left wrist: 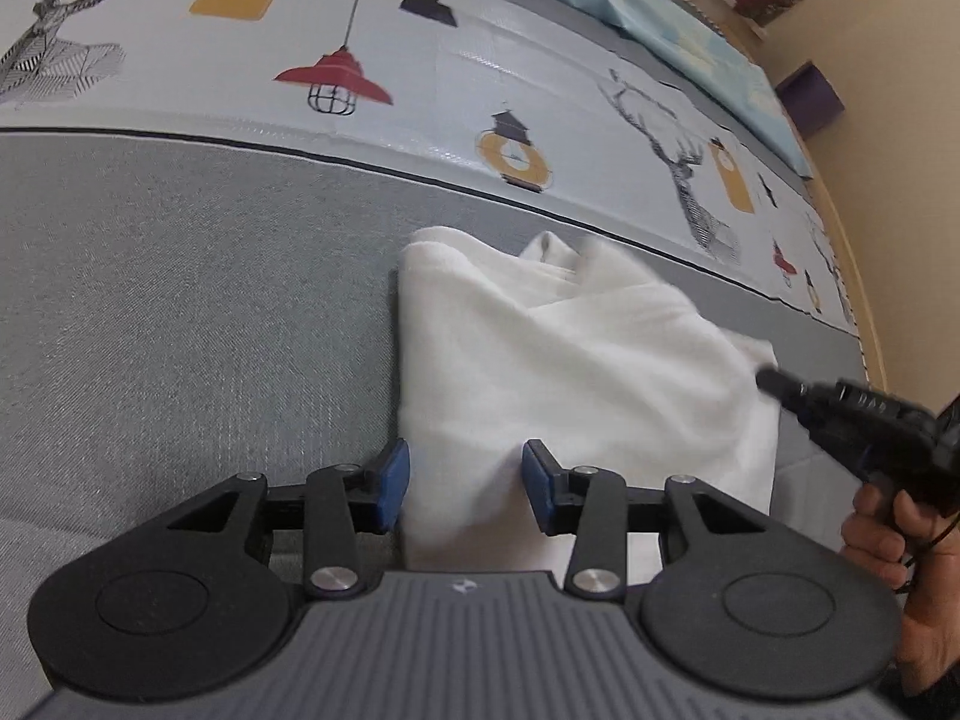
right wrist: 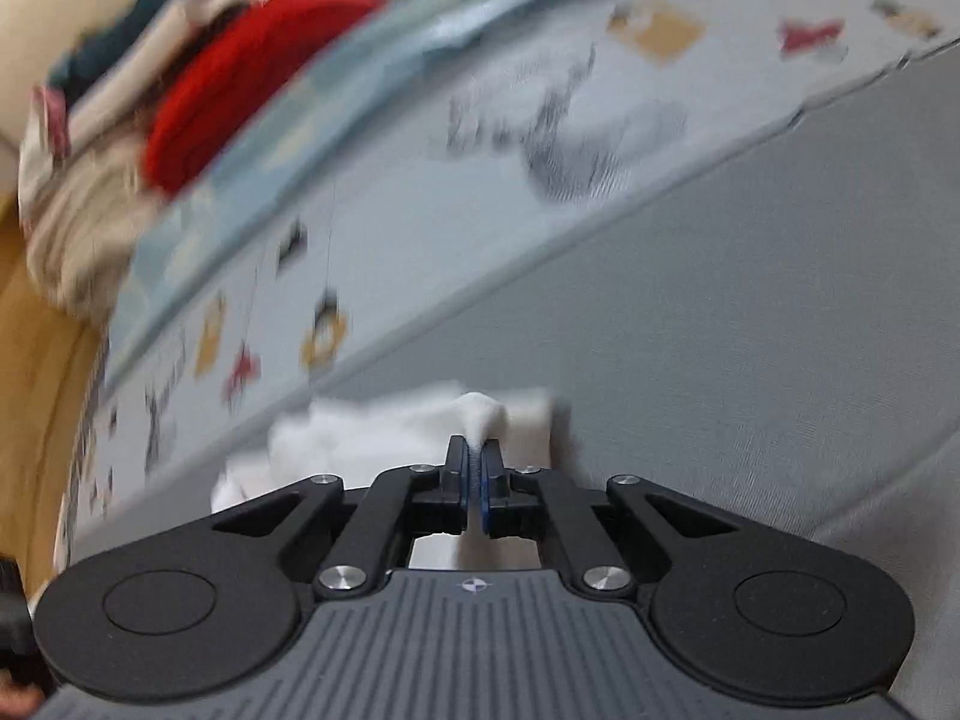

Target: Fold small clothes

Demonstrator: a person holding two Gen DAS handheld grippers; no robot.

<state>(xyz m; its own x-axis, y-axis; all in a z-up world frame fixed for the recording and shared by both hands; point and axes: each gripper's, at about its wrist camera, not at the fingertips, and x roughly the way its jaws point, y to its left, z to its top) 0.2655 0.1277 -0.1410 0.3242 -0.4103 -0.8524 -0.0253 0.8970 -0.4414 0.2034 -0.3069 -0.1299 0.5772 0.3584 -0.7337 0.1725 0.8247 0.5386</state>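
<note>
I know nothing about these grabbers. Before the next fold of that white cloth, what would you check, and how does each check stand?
1. Right gripper pinching the white garment: ok, a tuft sits between its shut pads.
2. Left gripper gripping: not ok, open, astride the near edge.
3. Garment lying flat: not ok, bunched at the far end.
4. Grey surface beside it for folding: ok.
5. Right side's grip depth: cannot tell, blurred.

Both wrist cams close, angled down; shared: white garment (left wrist: 576,360) on grey cloth (left wrist: 180,300).
</note>
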